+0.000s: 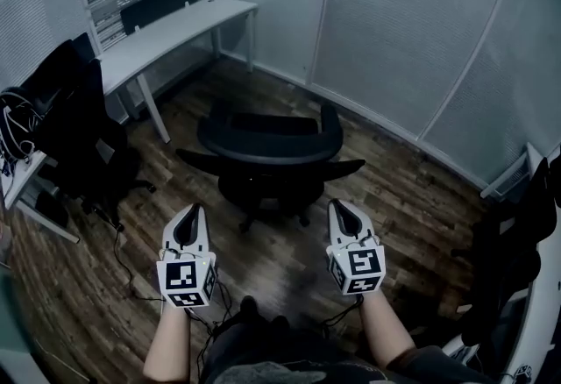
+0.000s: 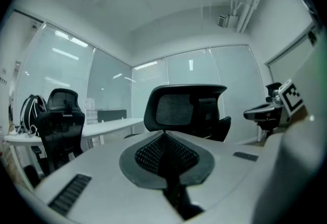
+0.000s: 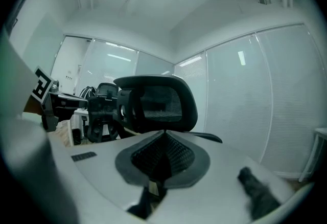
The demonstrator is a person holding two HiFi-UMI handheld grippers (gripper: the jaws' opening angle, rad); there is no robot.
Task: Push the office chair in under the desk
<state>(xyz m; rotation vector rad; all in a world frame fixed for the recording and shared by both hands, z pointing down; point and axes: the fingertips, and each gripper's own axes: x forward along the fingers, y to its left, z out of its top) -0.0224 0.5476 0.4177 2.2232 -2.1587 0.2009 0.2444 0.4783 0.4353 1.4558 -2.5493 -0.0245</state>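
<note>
So far the chair [image 1: 270, 145] stands out on the open floor, well apart from the desk [image 1: 166, 36], which runs along the wall up and to the left in the head view. The chair's curved back faces the person. Both grippers hang just short of it and touch nothing. The left gripper [image 1: 189, 217] and the right gripper [image 1: 342, 214] each have their jaws pressed together with nothing between them, so any push would come from two narrow tips. That is probably the first risk: a closed tip can slide off the rounded back rim or dig into the mesh, and the chair would then lurch rather than roll. The second is direction. The desk lies off to the left of where the back now faces, so a straight shove would likely send the chair toward the glass wall [image 1: 394, 40]. An uneven push from one side could instead spin the seat on its column and leave the base where it is. Closer in, the spread armrests may strike the desk edge, or the base may catch the desk leg [image 1: 153, 110], if the line is off. The second chair [image 1: 83, 141] and the cables [image 1: 123, 264] on the floor at the left narrow the path, and a castor could snag there.
</note>
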